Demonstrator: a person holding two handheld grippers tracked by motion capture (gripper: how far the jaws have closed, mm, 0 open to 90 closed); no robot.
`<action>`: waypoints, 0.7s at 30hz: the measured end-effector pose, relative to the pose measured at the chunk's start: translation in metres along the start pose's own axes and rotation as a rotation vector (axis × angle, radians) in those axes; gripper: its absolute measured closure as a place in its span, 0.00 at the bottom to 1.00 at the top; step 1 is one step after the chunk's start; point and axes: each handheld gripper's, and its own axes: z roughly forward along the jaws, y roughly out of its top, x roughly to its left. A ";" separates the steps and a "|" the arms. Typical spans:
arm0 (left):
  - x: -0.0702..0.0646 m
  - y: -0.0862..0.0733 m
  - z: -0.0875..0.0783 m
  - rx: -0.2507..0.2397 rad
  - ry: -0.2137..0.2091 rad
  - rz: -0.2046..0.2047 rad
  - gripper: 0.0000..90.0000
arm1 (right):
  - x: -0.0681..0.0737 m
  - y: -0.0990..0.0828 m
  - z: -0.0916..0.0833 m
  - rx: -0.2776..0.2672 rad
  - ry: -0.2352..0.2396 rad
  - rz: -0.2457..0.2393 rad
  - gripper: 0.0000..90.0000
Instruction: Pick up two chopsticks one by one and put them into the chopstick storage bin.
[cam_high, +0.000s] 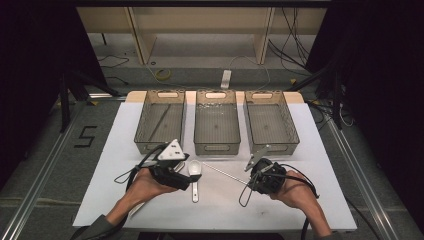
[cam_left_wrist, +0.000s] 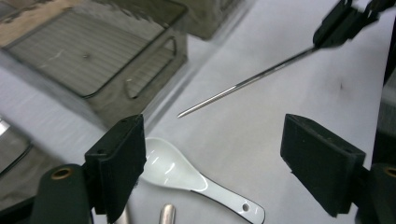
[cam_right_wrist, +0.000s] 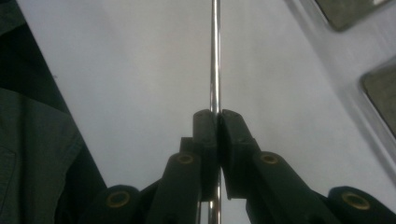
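Observation:
My right gripper is shut on one end of a thin metal rod. The rod points left across the white board and hangs a little above it. The left gripper view has that rod at the upper right, coming out of the right gripper. My left gripper stands open with nothing between its jaws. A white ceramic spoon lies on the board just beyond its left jaw.
Three grey see-through bins stand in a row at the back of the board: left, middle, right. A thin rod lies in the left bin. A metal handle end lies beside the spoon. The white board ends close behind both hands.

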 end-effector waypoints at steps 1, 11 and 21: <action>-0.002 0.003 0.005 0.014 -0.001 0.017 0.25 | 0.004 0.004 -0.002 -0.007 -0.005 -0.029 0.96; -0.025 0.019 0.033 0.124 -0.106 0.159 0.35 | 0.022 0.020 -0.007 -0.006 0.007 -0.101 0.96; -0.035 0.020 0.047 0.193 -0.153 0.222 0.51 | 0.033 0.028 -0.003 -0.012 0.025 -0.150 0.96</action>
